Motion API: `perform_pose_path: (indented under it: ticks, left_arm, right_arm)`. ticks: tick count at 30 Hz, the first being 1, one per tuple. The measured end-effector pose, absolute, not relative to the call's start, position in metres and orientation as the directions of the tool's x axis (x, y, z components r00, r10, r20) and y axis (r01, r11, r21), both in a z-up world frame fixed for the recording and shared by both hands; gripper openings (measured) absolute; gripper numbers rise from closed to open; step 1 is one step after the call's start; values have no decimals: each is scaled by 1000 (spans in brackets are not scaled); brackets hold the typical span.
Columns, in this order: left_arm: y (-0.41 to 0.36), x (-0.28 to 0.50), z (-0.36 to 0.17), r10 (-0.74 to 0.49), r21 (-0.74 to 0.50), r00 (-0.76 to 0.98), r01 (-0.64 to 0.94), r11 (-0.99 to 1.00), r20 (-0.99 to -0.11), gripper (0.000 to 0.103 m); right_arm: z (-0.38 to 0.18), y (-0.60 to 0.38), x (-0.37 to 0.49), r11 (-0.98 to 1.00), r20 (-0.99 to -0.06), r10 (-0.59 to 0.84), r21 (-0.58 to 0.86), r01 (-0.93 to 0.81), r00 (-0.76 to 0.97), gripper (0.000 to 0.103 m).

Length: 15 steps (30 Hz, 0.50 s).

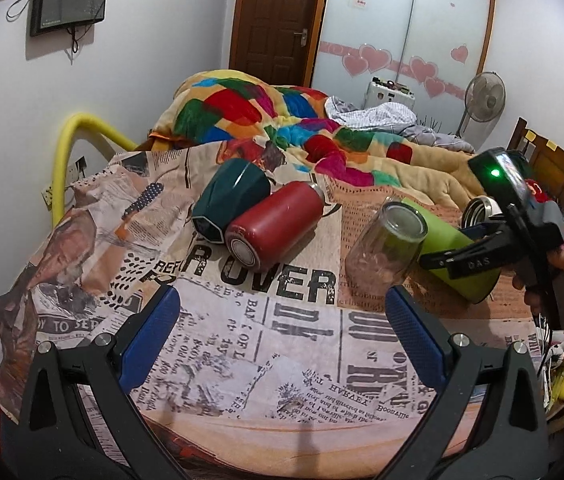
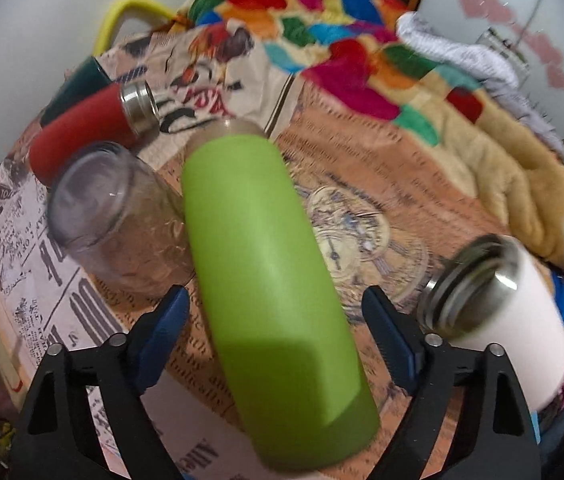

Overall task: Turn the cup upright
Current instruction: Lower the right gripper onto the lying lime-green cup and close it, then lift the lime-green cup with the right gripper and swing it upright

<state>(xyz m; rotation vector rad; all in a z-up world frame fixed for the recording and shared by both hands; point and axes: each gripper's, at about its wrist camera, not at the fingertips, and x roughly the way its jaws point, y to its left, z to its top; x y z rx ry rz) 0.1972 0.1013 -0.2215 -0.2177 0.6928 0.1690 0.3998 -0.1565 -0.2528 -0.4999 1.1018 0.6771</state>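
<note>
A green cup (image 2: pixel 274 280) lies on its side on the newspaper-print tablecloth (image 1: pixel 282 340); it also shows in the left wrist view (image 1: pixel 457 248). My right gripper (image 2: pixel 276 328) is open, its blue pads either side of the green cup, not touching it. In the left wrist view the right gripper (image 1: pixel 461 256) reaches over that cup. A clear glass (image 1: pixel 385 248) stands upside down beside the green cup, and shows in the right wrist view (image 2: pixel 118 216). My left gripper (image 1: pixel 282 332) is open and empty above the cloth, short of the glass.
A red bottle (image 1: pixel 270 228) and a dark green cup (image 1: pixel 230 204) lie on their sides at the back left. A white steel-rimmed cup (image 2: pixel 501 320) lies on its side right of the green cup. A colourful blanket (image 1: pixel 282 120) lies behind the table.
</note>
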Motion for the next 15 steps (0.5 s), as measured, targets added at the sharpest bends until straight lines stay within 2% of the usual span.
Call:
perform_pose_path:
  ticks: [5,15]
  left_arm:
    - [101,199,-221,85,-136,758,-223,965,-646,103]
    - [94,191,-198,92,-127,788,-212,969,-609,103]
  right_arm:
    - [-266,-151,407,684,-945,208,-46,-728,254,71]
    - [-260,-164,395,725,-935,223,-31,-688,277,62]
